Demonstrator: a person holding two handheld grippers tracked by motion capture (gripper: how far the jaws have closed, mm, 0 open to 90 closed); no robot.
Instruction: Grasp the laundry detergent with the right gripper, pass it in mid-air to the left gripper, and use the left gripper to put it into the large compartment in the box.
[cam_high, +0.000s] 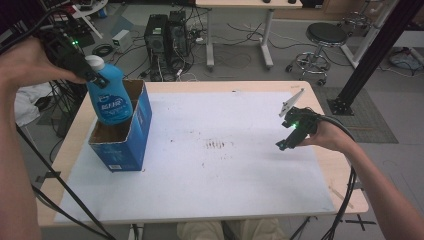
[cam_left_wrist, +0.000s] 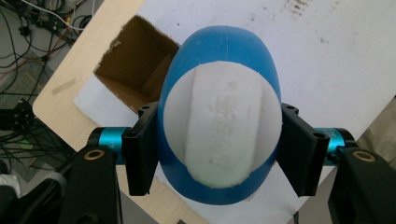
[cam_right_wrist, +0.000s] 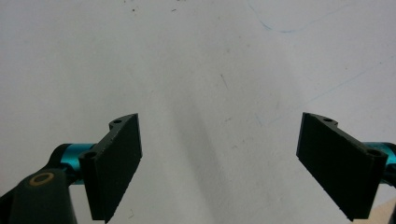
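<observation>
The table (cam_high: 320, 165), covered by a white sheet (cam_high: 215, 150), carries one open-topped blue carton (cam_high: 127, 135) standing upright at the 9 o'clock side of the sheet. The carton's brown interior is visible and appears empty where it can be seen.

The blue bottle (cam_high: 110, 97) with a white cap (cam_high: 94, 62) hangs upright over the carton mouth, its base apparently just entering the opening; how deep it sits cannot be determined. In the left gripper view, the bottle lies slightly to the 3 o'clock side of the opening, partly above the carton wall and sheet.

The left gripper (cam_left_wrist: 215, 154) clamps the bottle at its shoulder, just below the cap, with one jaw on each side. The right gripper (cam_right_wrist: 219, 161) hovers over bare sheet at the 3 o'clock side, well apart from the carton, its jaws spread wide and holding nothing.

Hazards, as judged from this state:
- Misalignment: if the bottle descends off-centre, its base may strike the carton rim, tipping or shifting the unbraced carton.
- Slip: the grasp sits on a rounded, smooth shoulder; the bottle may rotate or slide between the jaws.
- Early release: letting go while the base is high may cause the bottle to drop and topple the carton.
</observation>
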